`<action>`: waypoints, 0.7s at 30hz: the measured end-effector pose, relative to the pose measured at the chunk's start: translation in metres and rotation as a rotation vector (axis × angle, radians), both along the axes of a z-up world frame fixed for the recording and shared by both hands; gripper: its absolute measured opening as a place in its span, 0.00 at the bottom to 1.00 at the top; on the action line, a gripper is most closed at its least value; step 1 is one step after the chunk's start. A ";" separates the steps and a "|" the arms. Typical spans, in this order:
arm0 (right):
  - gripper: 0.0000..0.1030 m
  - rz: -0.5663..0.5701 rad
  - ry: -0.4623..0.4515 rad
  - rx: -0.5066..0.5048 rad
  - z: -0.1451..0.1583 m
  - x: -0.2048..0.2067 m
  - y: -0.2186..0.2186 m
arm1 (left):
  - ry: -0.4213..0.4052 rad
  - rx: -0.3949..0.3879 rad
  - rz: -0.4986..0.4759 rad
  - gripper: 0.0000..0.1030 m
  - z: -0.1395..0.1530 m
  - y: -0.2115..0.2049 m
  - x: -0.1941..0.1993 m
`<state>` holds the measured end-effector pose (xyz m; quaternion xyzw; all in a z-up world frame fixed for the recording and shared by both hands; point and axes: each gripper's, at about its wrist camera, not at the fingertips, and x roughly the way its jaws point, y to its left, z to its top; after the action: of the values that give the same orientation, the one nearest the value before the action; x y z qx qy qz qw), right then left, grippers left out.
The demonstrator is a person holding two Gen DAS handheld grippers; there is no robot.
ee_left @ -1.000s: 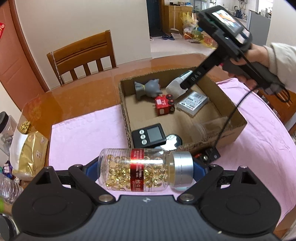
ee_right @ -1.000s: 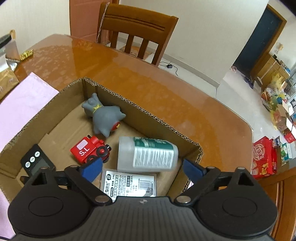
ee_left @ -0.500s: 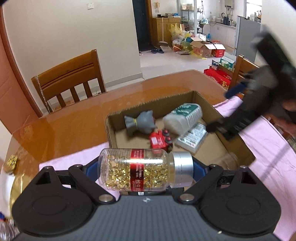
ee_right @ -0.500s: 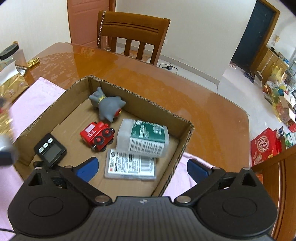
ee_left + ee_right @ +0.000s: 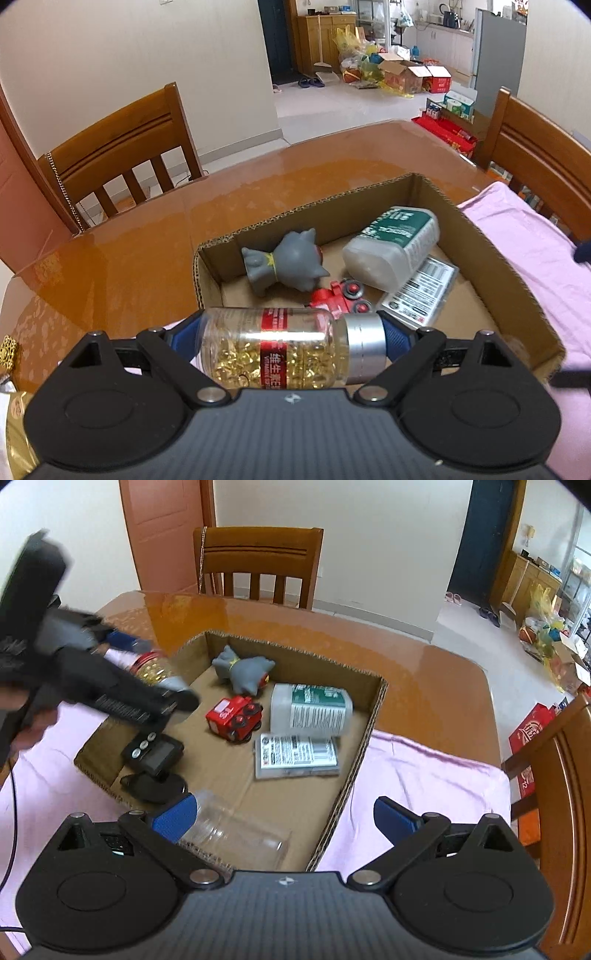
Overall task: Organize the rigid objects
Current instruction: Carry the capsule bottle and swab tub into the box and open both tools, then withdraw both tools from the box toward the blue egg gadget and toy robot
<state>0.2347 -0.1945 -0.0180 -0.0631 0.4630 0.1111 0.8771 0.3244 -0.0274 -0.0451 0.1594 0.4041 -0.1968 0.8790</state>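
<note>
My left gripper [image 5: 290,334] is shut on a clear bottle of gold capsules [image 5: 284,349] with a silver cap, held sideways above the near left part of the cardboard box [image 5: 491,251]. In the right wrist view the left gripper [image 5: 155,672] hovers over the box's left side [image 5: 369,734]. The box holds a grey toy cat [image 5: 242,670], a red toy train [image 5: 234,718], a white bottle with a green label [image 5: 308,709], a flat labelled case [image 5: 295,755], a black timer [image 5: 153,751] and a clear jar [image 5: 236,834]. My right gripper [image 5: 284,818] is open and empty above the box's near edge.
The box sits on a pink cloth [image 5: 424,775] on a glossy wooden table [image 5: 147,229]. Wooden chairs stand at the far side [image 5: 258,565] and the right [image 5: 539,166]. A gold packet [image 5: 14,435] lies at the left edge.
My left gripper has carried the capsule bottle forward over the box. My right gripper has pulled back out of the box towards its near edge.
</note>
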 end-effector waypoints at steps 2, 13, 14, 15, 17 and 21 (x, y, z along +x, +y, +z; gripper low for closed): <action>1.00 0.001 0.008 0.015 -0.003 -0.005 0.002 | -0.041 0.010 0.019 0.91 -0.001 -0.001 0.004; 1.00 -0.049 0.041 0.050 -0.019 -0.035 0.016 | -0.061 -0.047 0.069 0.94 0.022 0.022 -0.021; 1.00 -0.062 0.037 0.052 -0.022 -0.038 0.017 | -0.063 -0.047 0.075 0.95 0.025 0.025 -0.028; 1.00 -0.075 0.037 0.053 -0.025 -0.041 0.018 | -0.064 -0.049 0.080 0.95 0.027 0.029 -0.034; 1.00 -0.103 0.046 0.060 -0.033 -0.046 0.020 | -0.062 -0.051 0.096 0.97 0.030 0.037 -0.046; 1.00 -0.161 0.041 0.065 -0.048 -0.058 0.022 | -0.046 -0.056 0.150 0.98 0.027 0.054 -0.075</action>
<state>0.1766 -0.1724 -0.0658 0.0052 0.4806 0.0567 0.8751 0.2496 0.0269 -0.0181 0.1087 0.3888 -0.1380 0.9044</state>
